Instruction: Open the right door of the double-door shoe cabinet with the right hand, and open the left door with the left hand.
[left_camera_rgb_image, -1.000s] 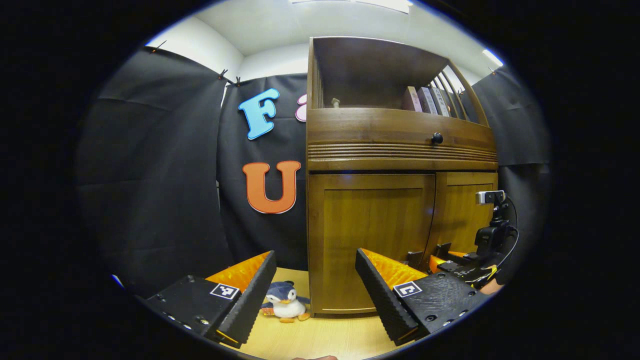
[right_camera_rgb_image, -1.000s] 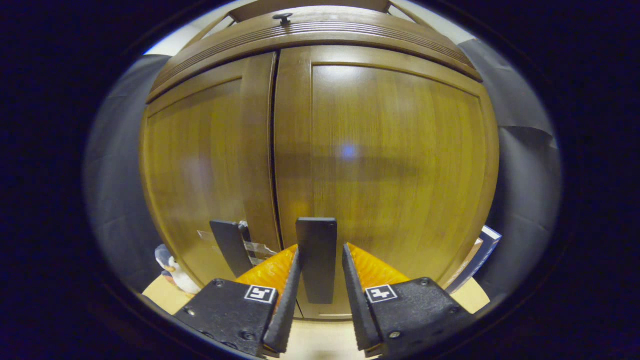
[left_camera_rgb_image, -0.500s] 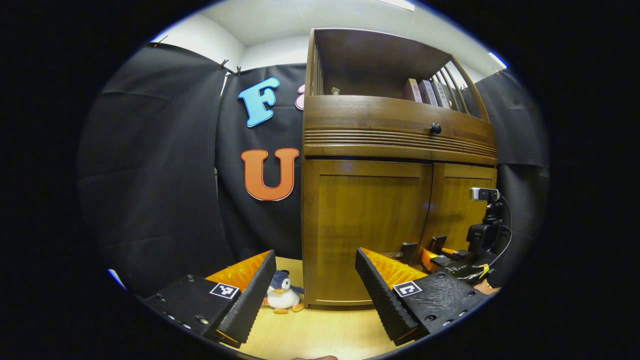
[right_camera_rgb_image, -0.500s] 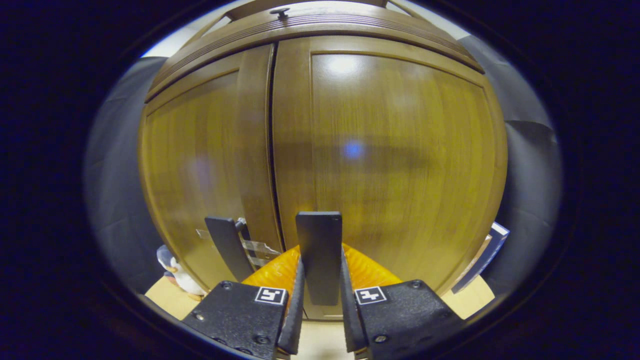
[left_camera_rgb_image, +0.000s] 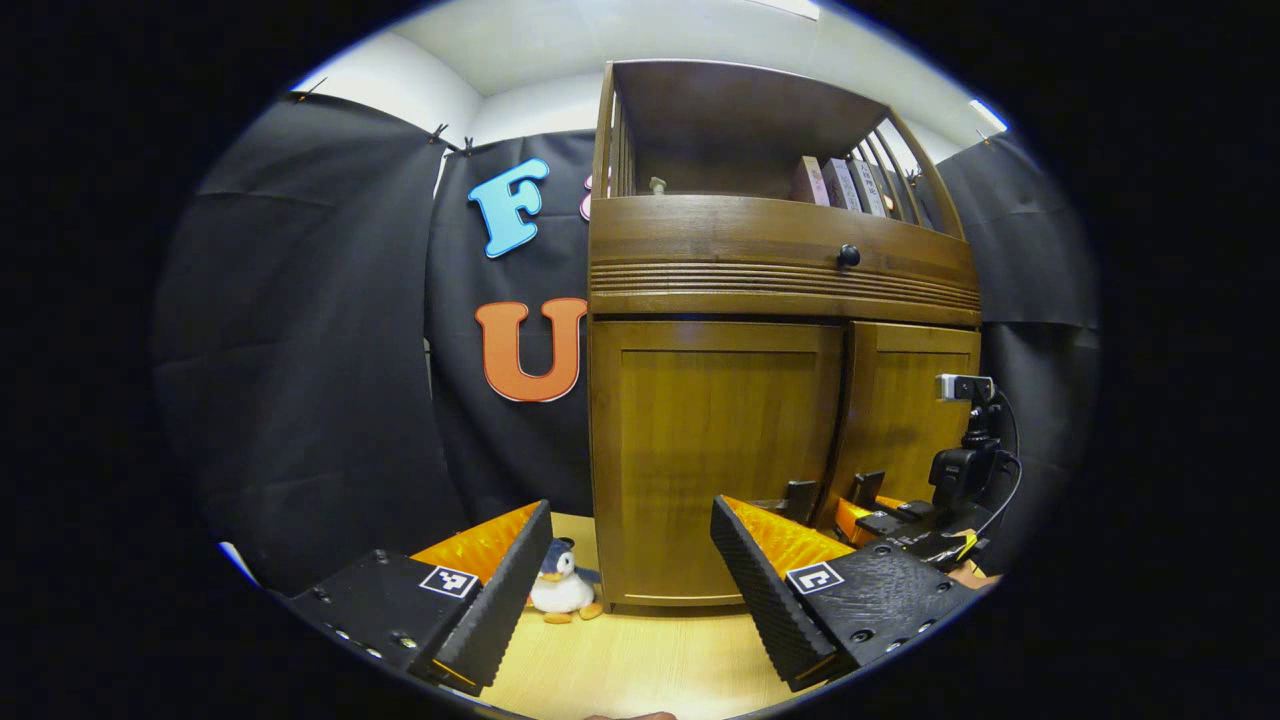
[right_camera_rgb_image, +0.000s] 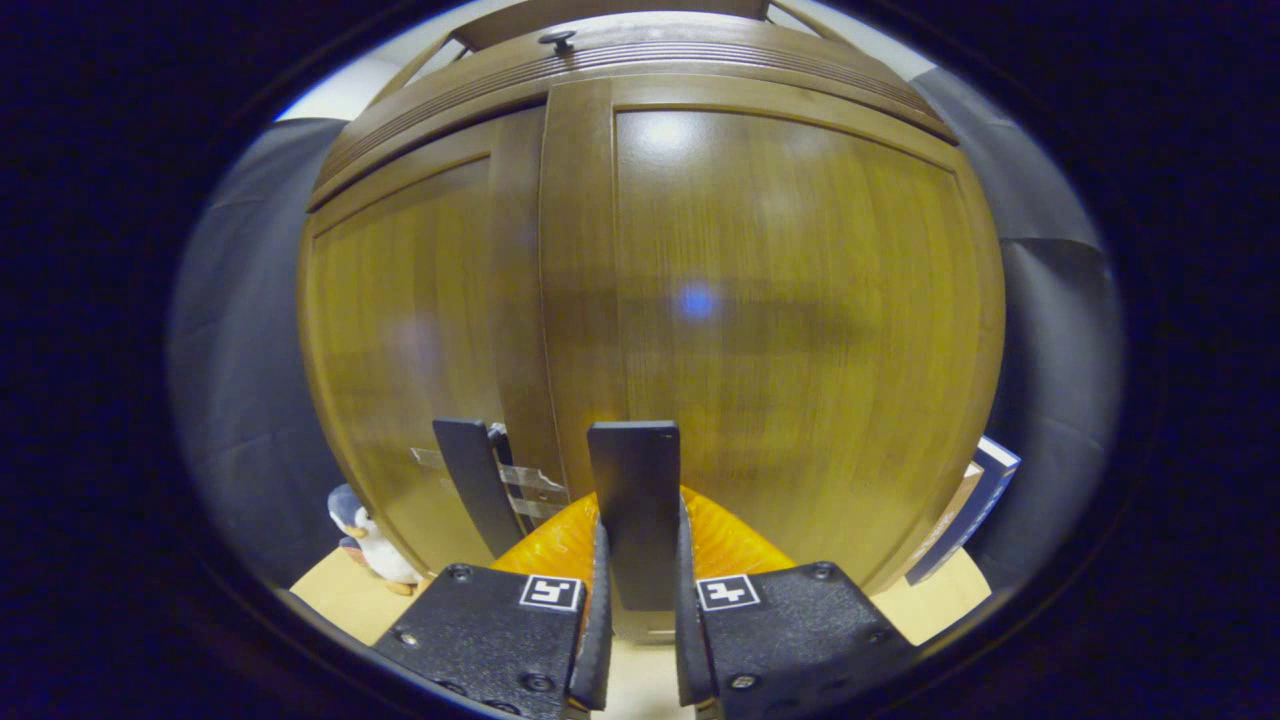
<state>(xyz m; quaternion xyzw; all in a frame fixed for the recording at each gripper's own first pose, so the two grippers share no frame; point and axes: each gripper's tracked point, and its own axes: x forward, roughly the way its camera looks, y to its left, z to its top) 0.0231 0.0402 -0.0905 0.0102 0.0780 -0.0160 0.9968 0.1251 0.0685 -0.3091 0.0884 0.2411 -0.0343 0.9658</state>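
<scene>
In the left gripper view, the left gripper (left_camera_rgb_image: 630, 570) hangs low in front of the shoe cabinet (left_camera_rgb_image: 780, 270) with its fingers spread wide and nothing between them. It waits back from the left door (left_camera_rgb_image: 715, 460), most likely so it can go for that door's handle (left_camera_rgb_image: 800, 497) when its turn comes. A toy penguin (left_camera_rgb_image: 560, 592) sits on the floor by the cabinet's corner. Farther right, the right gripper (left_camera_rgb_image: 868, 508) is up against the right door (left_camera_rgb_image: 905, 410). In the right gripper view, the right gripper's fingers are squeezed tight on the flat dark handle of the right door (right_camera_rgb_image: 634, 500), one on each side (a good firm hold for pulling). That door's edge looks to stand a little proud of the left door, so it may be just starting to open. The left door is shut.
</scene>
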